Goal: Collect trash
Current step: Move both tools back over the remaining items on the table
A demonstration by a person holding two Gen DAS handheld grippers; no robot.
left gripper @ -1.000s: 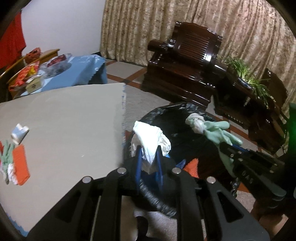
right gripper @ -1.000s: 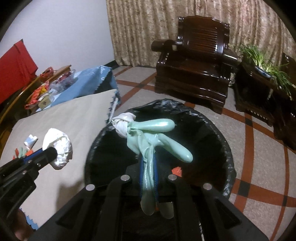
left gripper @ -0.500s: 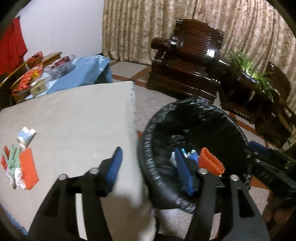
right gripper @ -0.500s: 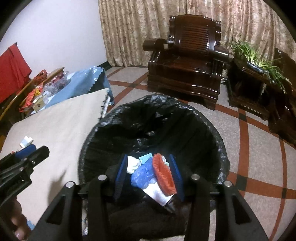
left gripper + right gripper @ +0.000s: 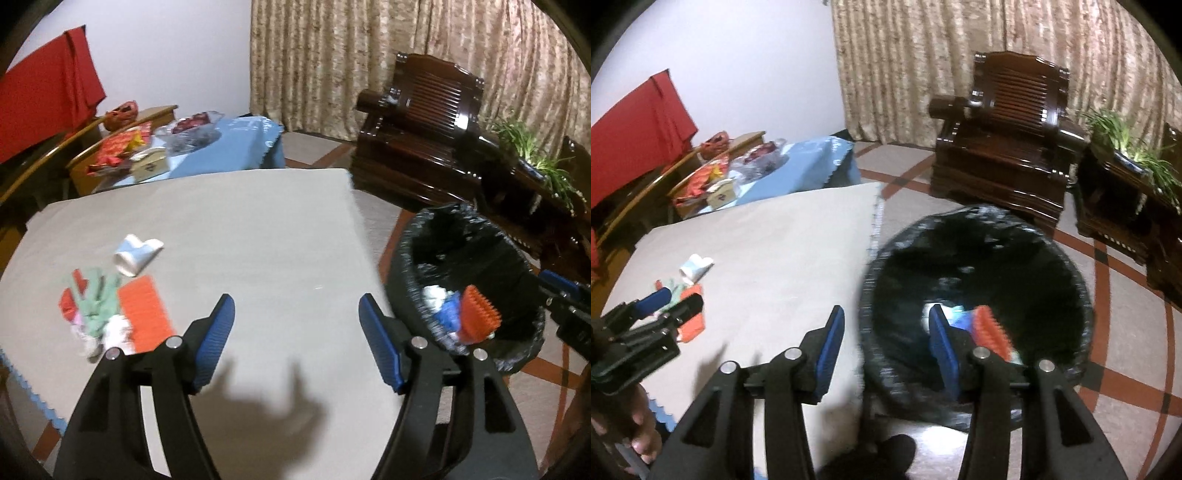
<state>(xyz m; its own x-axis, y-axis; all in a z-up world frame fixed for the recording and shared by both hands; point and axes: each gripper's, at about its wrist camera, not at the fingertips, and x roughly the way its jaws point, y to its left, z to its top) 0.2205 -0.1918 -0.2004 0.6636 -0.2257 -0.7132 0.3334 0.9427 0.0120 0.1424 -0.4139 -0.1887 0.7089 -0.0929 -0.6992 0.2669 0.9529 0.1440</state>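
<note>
- Red cloth [image 5: 48, 92] is hanging at 10 o'clock in the left wrist view, over a dark wooden frame.
- A side table [image 5: 236, 147] with a blue cover is standing behind the main table, at 11 o'clock, carrying packets and a small box.
- The table [image 5: 258, 229], under a grey cloth, is filling the middle and left of both views.
- A trash pile [image 5: 110, 306] is lying on the table at 9 o'clock in the left wrist view: a green glove [image 5: 98, 302], an orange pad [image 5: 146, 314] just beside it, red scraps and white crumpled paper touching them.
- A white crumpled cup [image 5: 136, 254] is lying just above the pile, near it.
- The left gripper [image 5: 295, 314] is hovering over bare cloth at 6 o'clock, its jaws standing wide apart with nothing between them; they have just been opening further.
- Its shadow is falling on the cloth below the blue pads [image 5: 218, 339].
- The bin [image 5: 413, 236], lined with a black bag, is standing on the floor just beside the table's right edge, at 3 o'clock in the left wrist view.
- Inside it, white paper, blue pieces and an orange comb-like piece [image 5: 480, 314] are lying together.
- The right gripper [image 5: 886, 332] is straddling the bin's near rim, jaws parted and empty, having just been opening; one pad is over the table, the other over the bin.
- An armchair [image 5: 424, 122] is standing at 1 o'clock before curtains [image 5: 332, 55].
- A plant [image 5: 532, 155] is sitting at 2 o'clock on a dark stand.
</note>
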